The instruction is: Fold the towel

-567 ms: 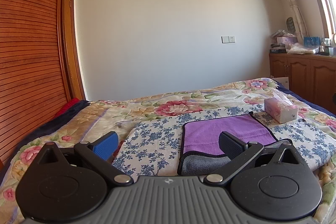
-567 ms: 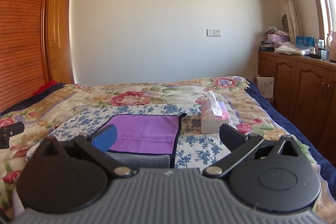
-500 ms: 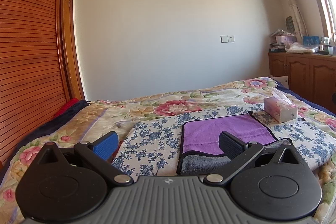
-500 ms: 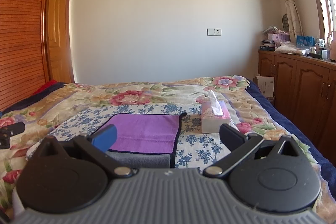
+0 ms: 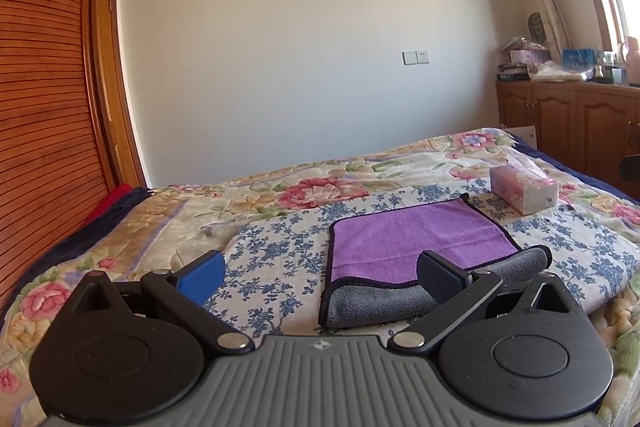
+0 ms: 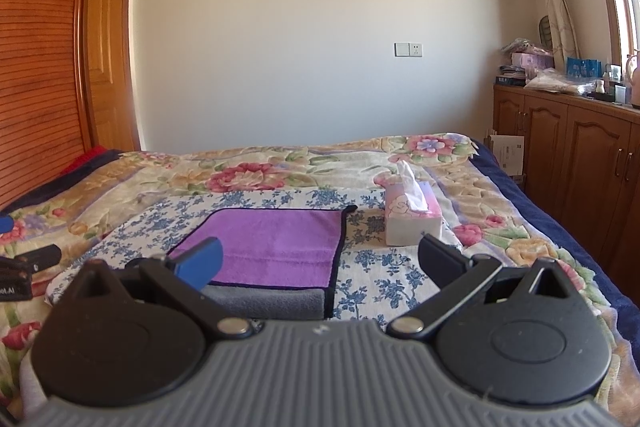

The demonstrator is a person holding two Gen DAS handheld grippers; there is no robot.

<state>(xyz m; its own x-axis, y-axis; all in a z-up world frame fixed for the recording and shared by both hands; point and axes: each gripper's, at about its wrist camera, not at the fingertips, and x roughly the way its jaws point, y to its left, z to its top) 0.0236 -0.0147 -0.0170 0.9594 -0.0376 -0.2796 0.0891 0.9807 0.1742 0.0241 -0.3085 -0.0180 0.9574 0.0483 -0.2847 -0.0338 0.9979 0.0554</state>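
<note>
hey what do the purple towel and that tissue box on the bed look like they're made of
Purple towel: looks like soft microfiber or plush terry, matte and fuzzy, with a grey reverse and dark stitched edging. Tissue box: probably a soft printed plastic pack or thin card; a white tissue sticks out of the top.

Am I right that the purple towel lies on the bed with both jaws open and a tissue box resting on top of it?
Not quite: the tissue box sits beside the purple towel, on the bed, not on it, as the right wrist view shows. The rest holds.
</note>
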